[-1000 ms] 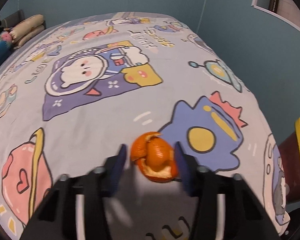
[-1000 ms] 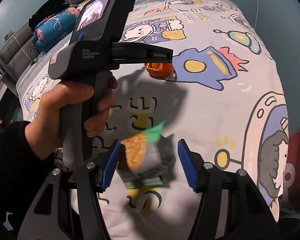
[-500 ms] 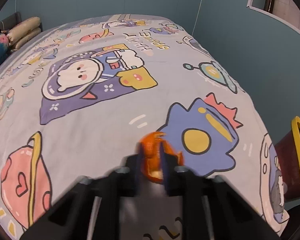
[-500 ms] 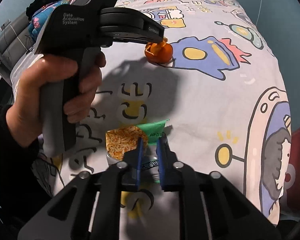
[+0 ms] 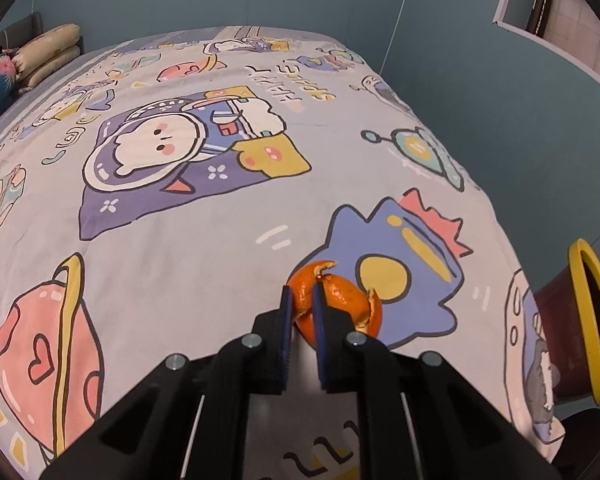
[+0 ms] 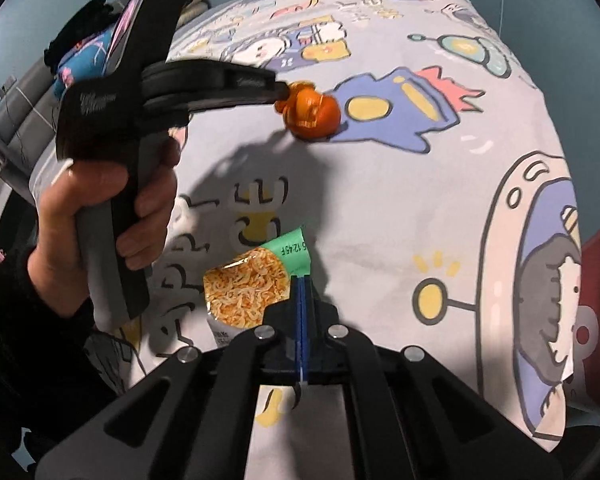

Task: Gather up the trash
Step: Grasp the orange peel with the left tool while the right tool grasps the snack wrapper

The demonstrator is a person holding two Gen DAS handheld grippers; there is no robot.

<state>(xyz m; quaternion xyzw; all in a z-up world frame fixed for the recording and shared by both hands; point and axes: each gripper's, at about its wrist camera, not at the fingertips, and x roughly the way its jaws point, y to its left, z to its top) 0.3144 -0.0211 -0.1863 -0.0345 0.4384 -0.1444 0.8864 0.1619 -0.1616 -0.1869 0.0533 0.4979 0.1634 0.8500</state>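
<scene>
Left gripper [image 5: 300, 304], angled down at the bed [image 5: 180, 240], has its jaws clenched on the near edge of an orange peel [image 5: 336, 300] lying on the bedspread: light, curled, liable to tear, best pinched at a thick rim. Right gripper [image 6: 301, 292], tilted down likewise, grips a noodle wrapper [image 6: 248, 288] by its green corner; thin, crinkly, slippery. Yellow-rimmed bin [image 5: 580, 328] stands beside the bed, right.

"12:45F" on green wrapper [image 6: 290, 254] flap

Two close downward wrist views, shared bedspread [image 5: 220, 264]
</scene>
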